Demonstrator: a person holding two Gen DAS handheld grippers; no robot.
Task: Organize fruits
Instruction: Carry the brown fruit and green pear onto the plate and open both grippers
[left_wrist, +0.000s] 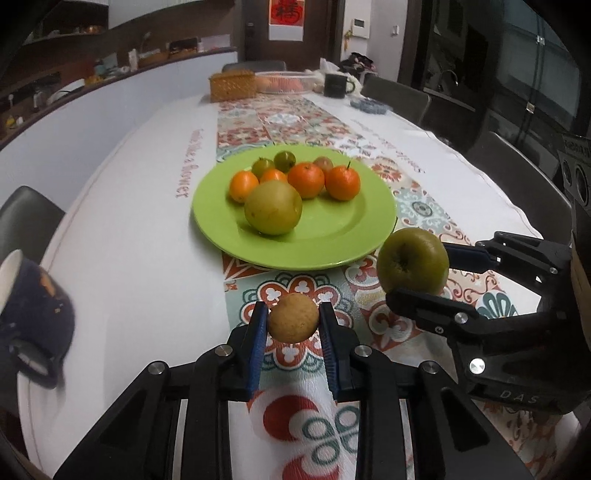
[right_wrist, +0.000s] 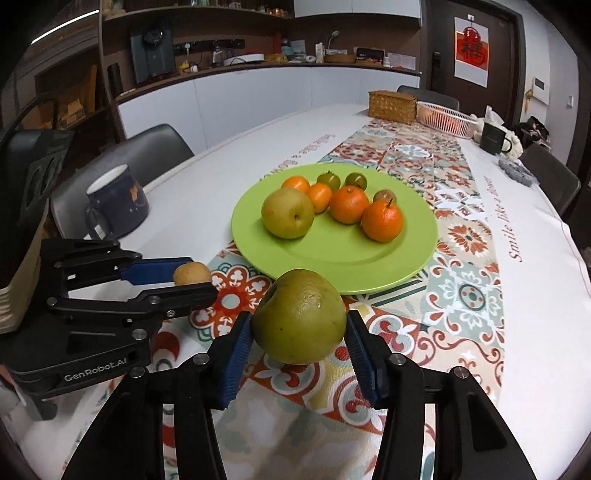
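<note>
Left wrist view: the left gripper (left_wrist: 293, 325) sits at bottom centre, its ribbed blue pads (left_wrist: 258, 347) pressed on both sides of a small round tan fruit (left_wrist: 293, 318) with a dull, slightly rough skin. At lower right the right gripper (left_wrist: 417, 267) clasps a smooth green apple (left_wrist: 412, 261) with its stem dimple turned toward the camera. Just beyond both, in mid-frame, a glossy lime-green plate (left_wrist: 332, 236) rests on the patterned tile-print runner (left_wrist: 295, 291). On it lie a large yellow-green pear (left_wrist: 273, 207) nearest the camera, four oranges (left_wrist: 306, 180) behind it, and three small greenish fruits at the far rim. Nothing stands between the held fruits and the near rim of the plate. A dark blue mug (left_wrist: 33, 314), blurred, is at the left edge. At the far end of the white tablecloth (left_wrist: 129, 240) stand a woven box (left_wrist: 232, 85) and a dark mug (left_wrist: 335, 85).

Right wrist view: the right gripper (right_wrist: 300, 330) at bottom centre holds the green apple (right_wrist: 300, 317) between its blue pads, jaws moderately wide around it. The apple's skin is smooth with faint speckles. At left the left gripper (right_wrist: 192, 278) pinches the tan fruit (right_wrist: 191, 274), jaws narrow. The plate (right_wrist: 332, 266) lies just behind the apple in mid-frame, its near half bare. The blue mug (right_wrist: 118, 205) stands upright at left, apart from the plate. A woven box (right_wrist: 392, 106) and a white basket (right_wrist: 445, 118) sit upper right.
</note>
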